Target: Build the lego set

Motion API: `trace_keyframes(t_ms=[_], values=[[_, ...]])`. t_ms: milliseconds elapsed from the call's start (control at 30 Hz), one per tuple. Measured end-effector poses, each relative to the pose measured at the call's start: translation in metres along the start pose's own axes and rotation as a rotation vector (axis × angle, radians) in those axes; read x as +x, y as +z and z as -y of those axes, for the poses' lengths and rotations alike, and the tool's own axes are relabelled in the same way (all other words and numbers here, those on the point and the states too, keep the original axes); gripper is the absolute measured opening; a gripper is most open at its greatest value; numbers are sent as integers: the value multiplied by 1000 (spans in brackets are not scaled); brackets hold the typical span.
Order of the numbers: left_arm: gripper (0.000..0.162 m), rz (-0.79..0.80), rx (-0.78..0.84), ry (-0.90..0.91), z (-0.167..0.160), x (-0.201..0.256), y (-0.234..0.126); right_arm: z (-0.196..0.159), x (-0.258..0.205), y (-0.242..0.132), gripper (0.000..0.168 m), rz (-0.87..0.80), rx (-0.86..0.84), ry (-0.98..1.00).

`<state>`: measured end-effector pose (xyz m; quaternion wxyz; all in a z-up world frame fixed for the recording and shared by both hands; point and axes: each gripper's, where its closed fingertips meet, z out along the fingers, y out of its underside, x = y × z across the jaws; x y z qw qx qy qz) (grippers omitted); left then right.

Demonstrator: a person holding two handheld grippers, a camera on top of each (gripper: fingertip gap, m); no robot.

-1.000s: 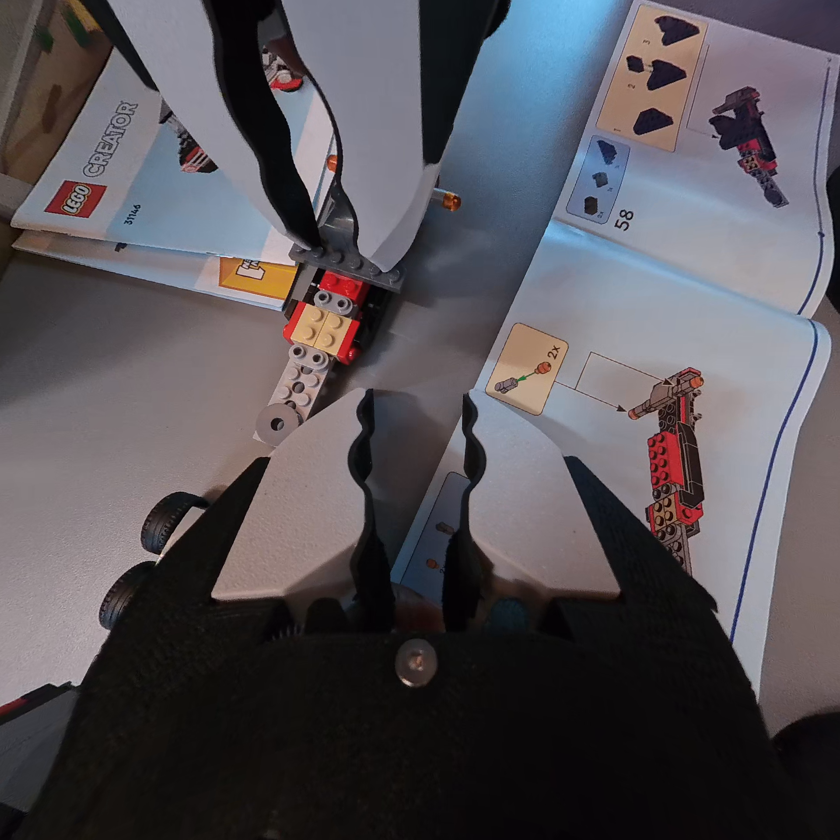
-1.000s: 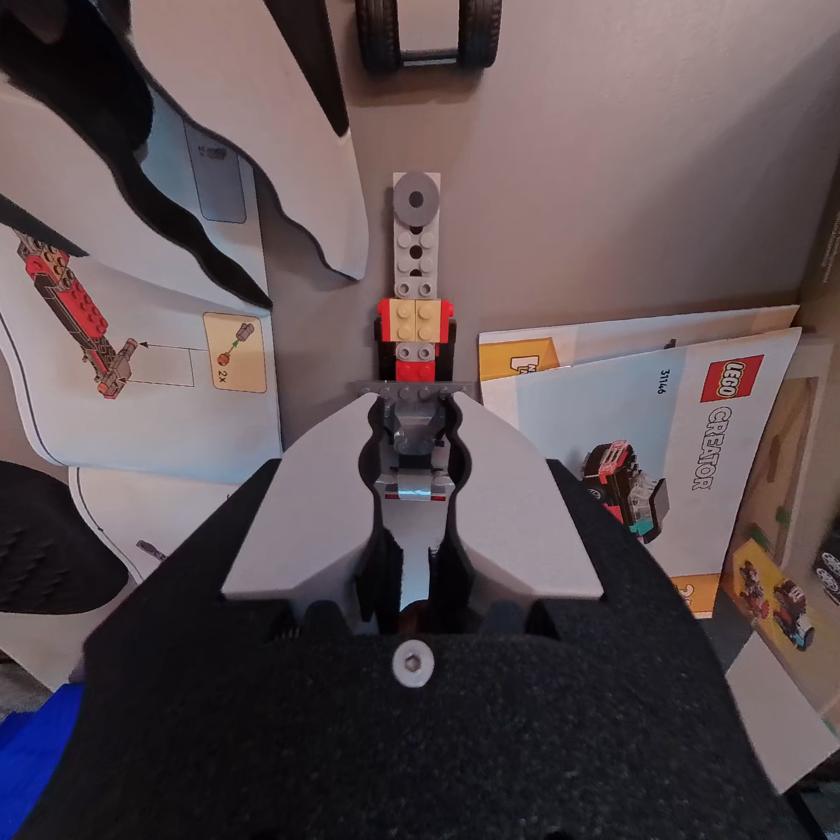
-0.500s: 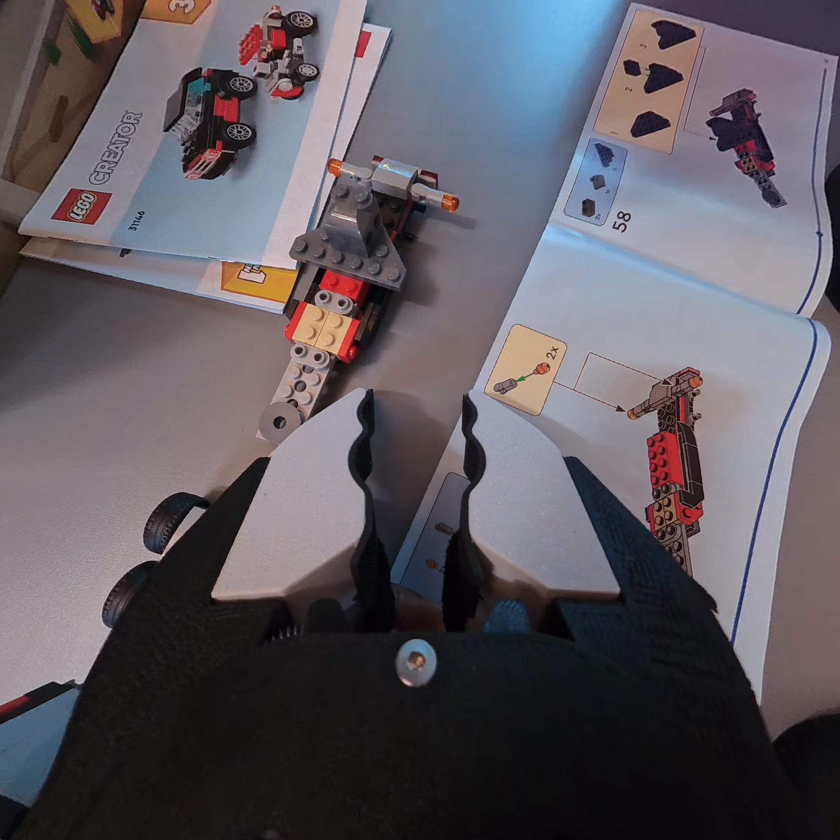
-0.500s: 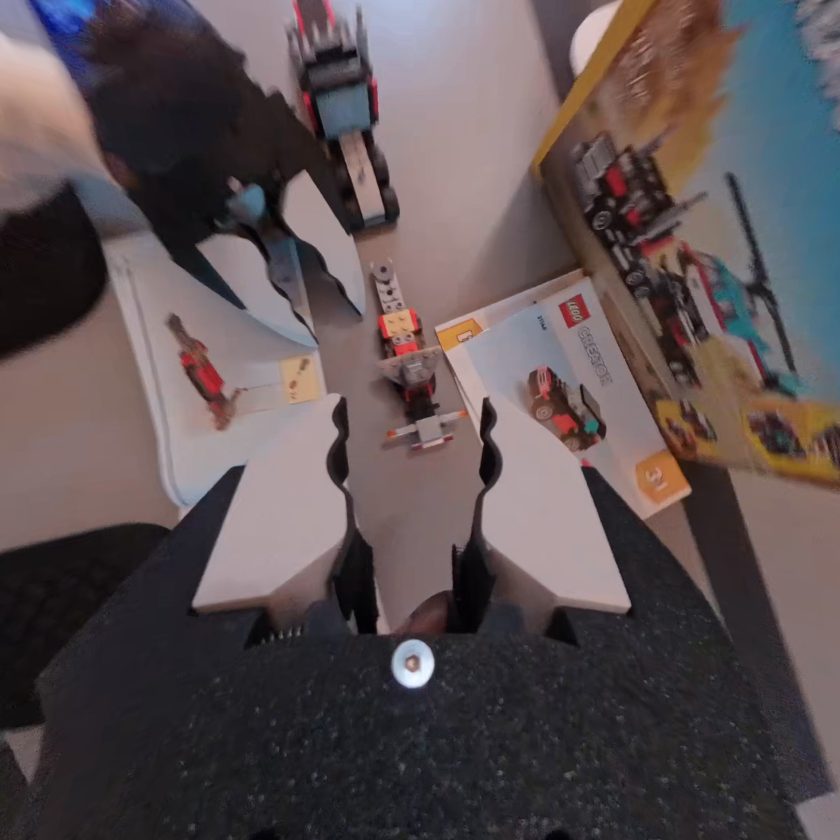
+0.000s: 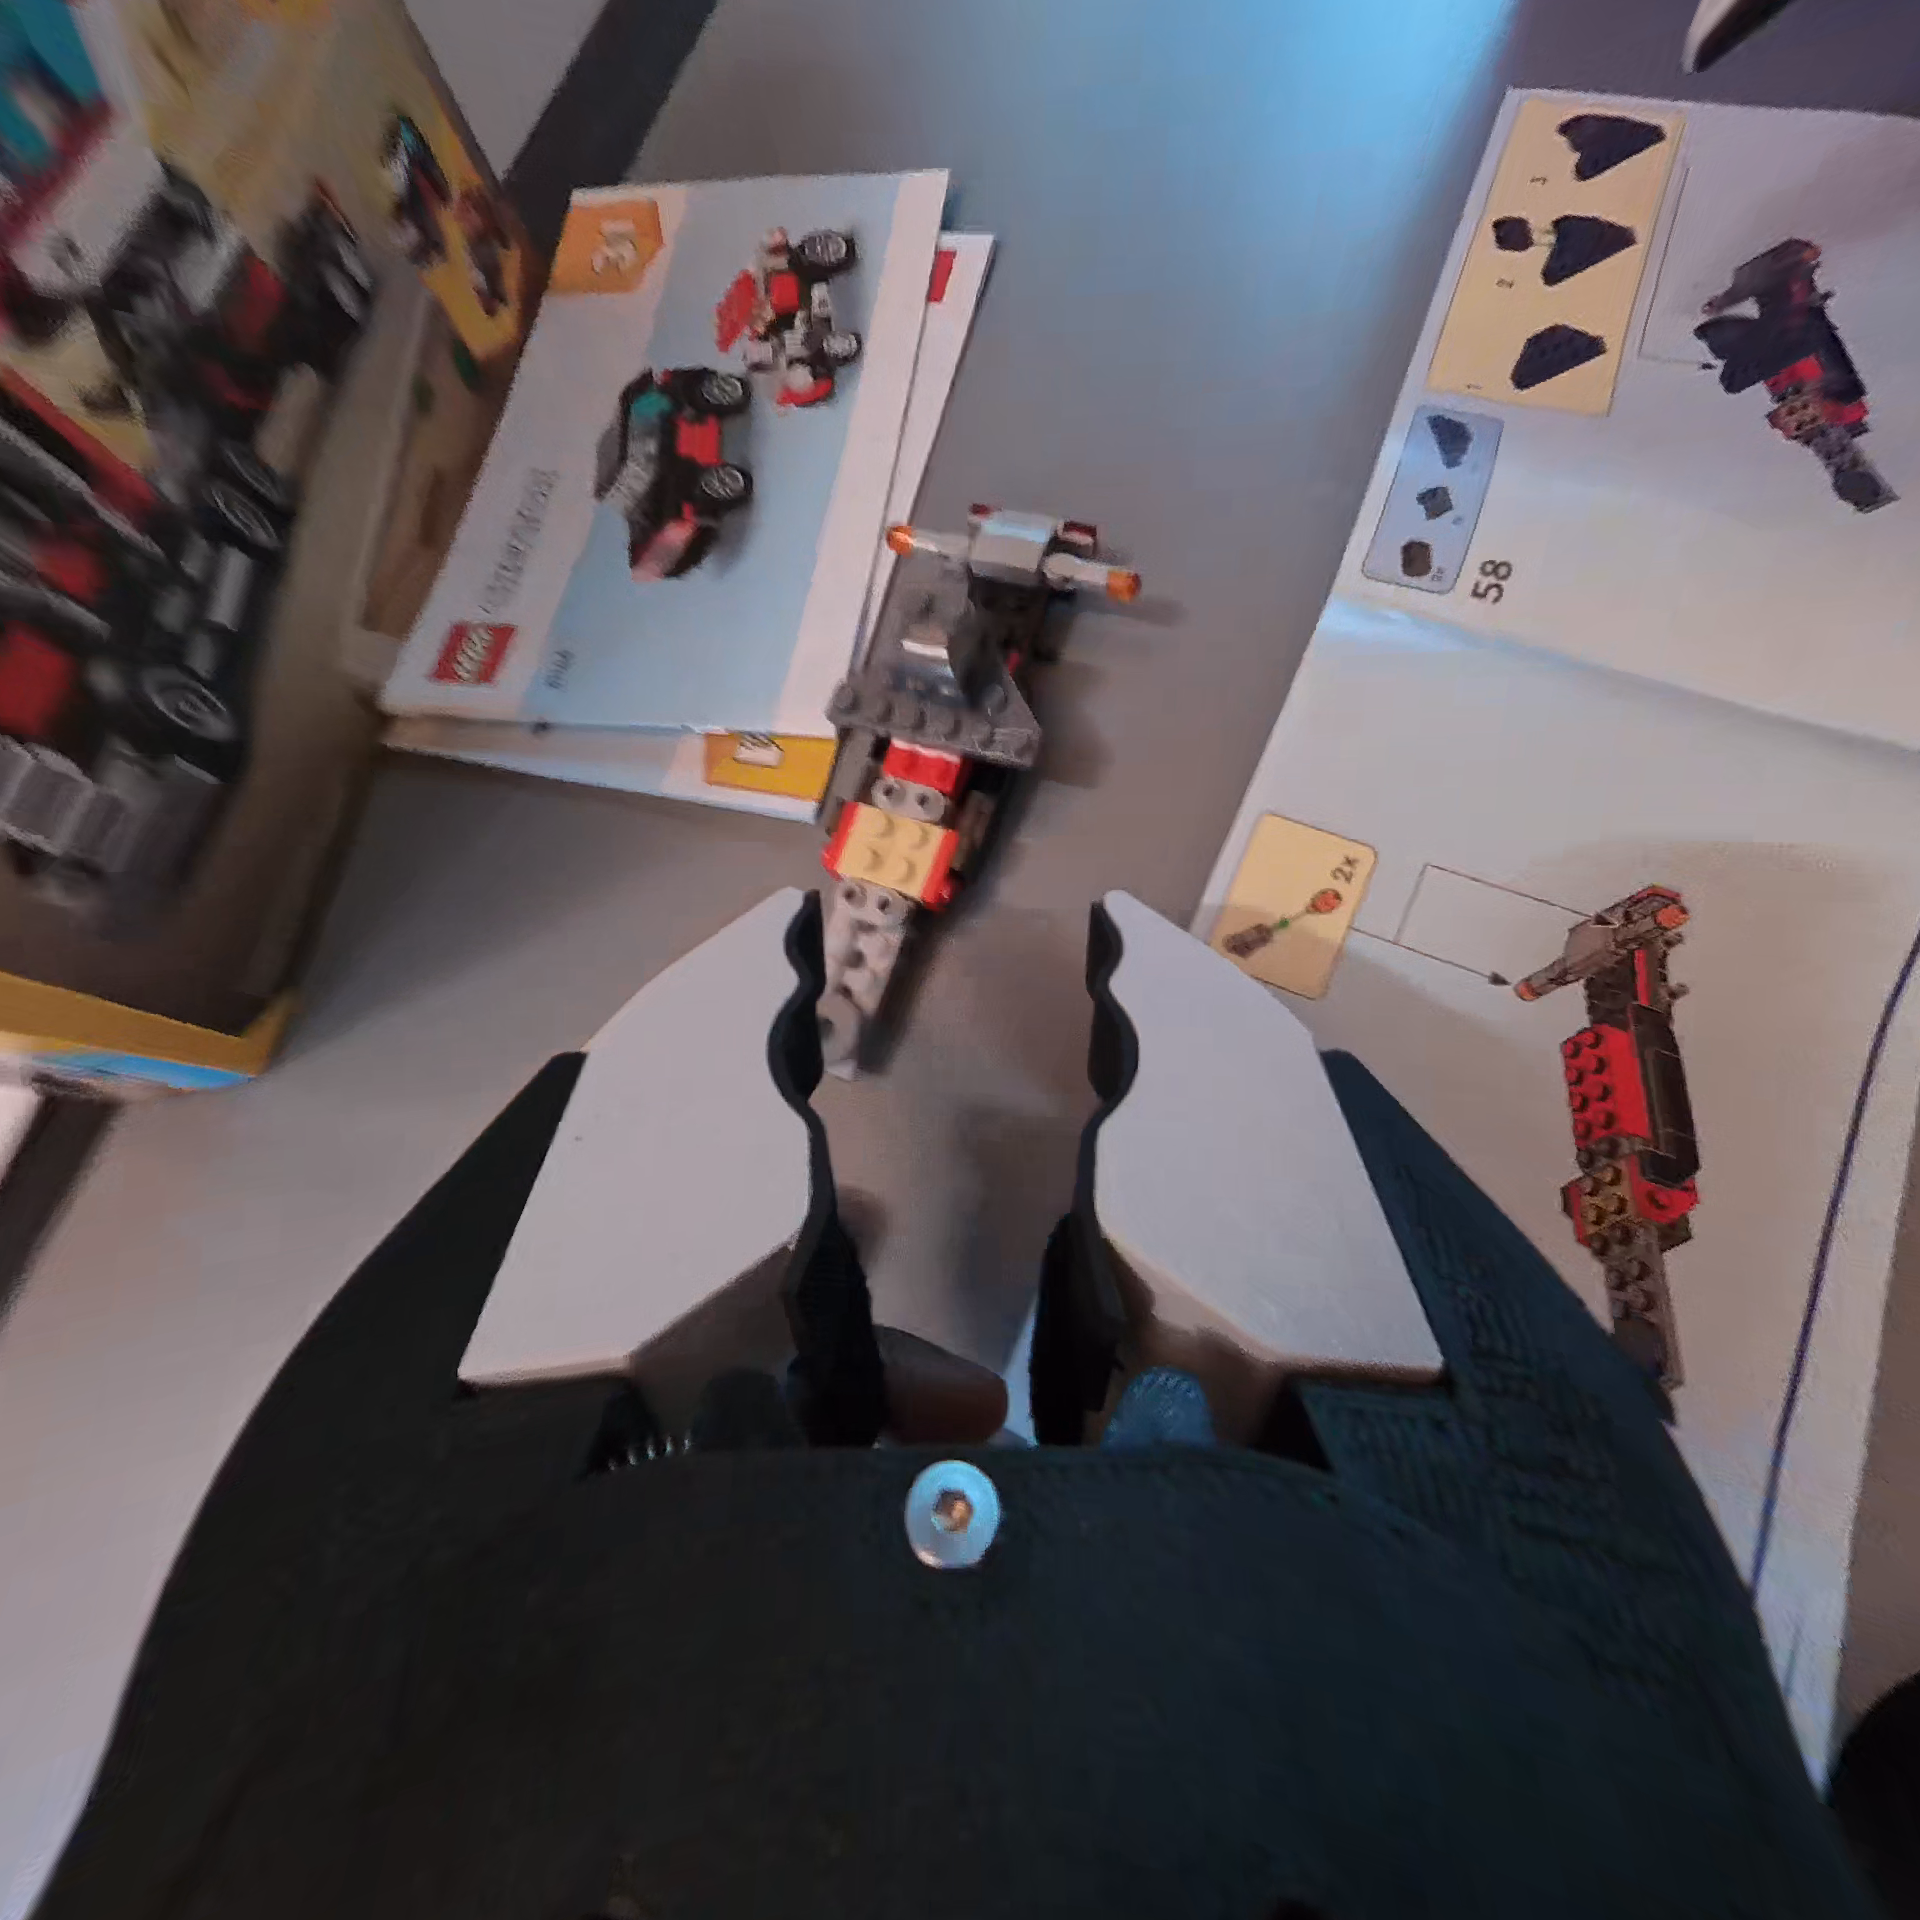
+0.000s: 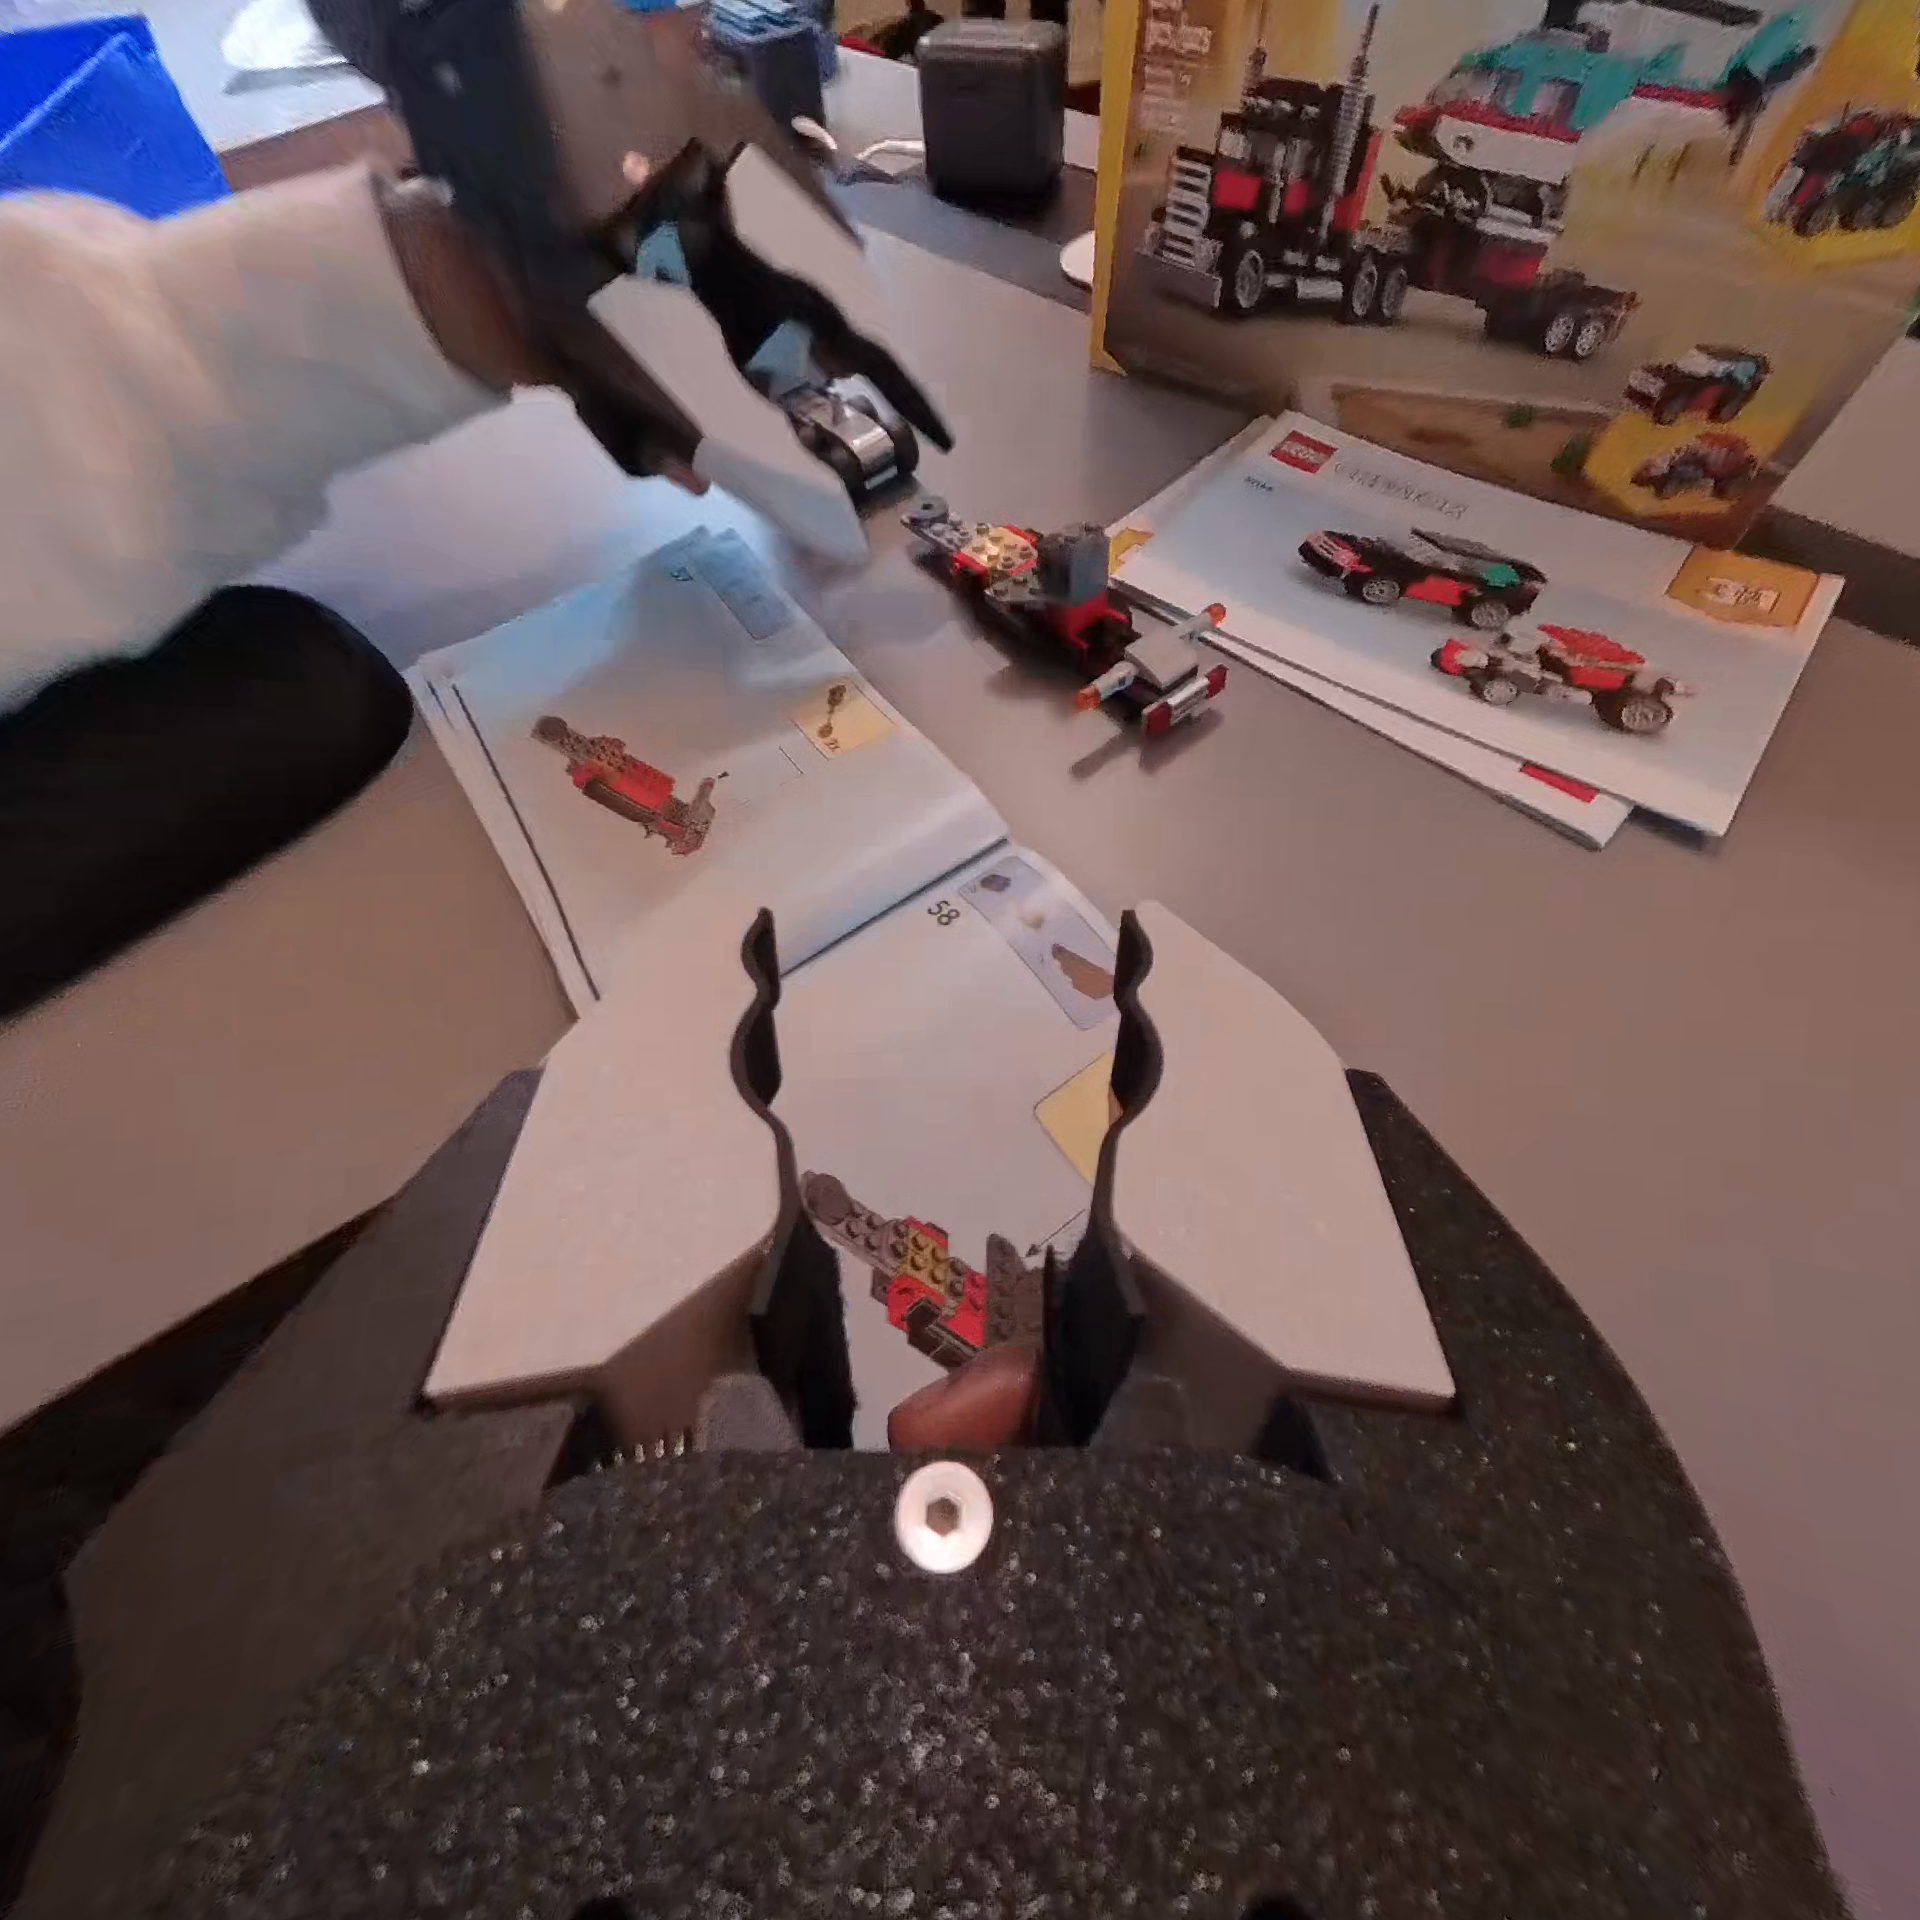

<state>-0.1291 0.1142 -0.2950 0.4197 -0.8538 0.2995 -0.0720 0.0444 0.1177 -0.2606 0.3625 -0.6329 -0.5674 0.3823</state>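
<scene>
the partly built red and grey lego model [image 5: 940, 748] lies free on the surface [image 5: 364, 1039], much left to build; left gripper [image 5: 940, 977] and right gripper [image 6: 940, 997] jaws apart, empty.

The lego box [image 5: 197, 582] at the far left of the left wrist view is smeared and cut off by the edge. In the right wrist view the left gripper [image 6: 790, 416] is blurred, half hiding a small wheeled build [image 6: 852, 431]; the open instruction booklet [image 6: 727, 748] runs partly under the near fingers [image 6: 644, 1174].
</scene>
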Motion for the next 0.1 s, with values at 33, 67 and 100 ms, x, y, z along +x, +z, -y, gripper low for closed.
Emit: trace_keyframes(t_ms=[33, 67, 100], values=[[49, 1, -16, 40, 6, -4, -1, 1, -1, 2, 62, 19, 22, -18], [49, 0, -48, 79, 10, -9, -1, 4, -1, 3, 61, 39, 55, -21], [50, -6, -93, 111, 12, -15, 1, 6, -1, 3, 60, 54, 89, -13]])
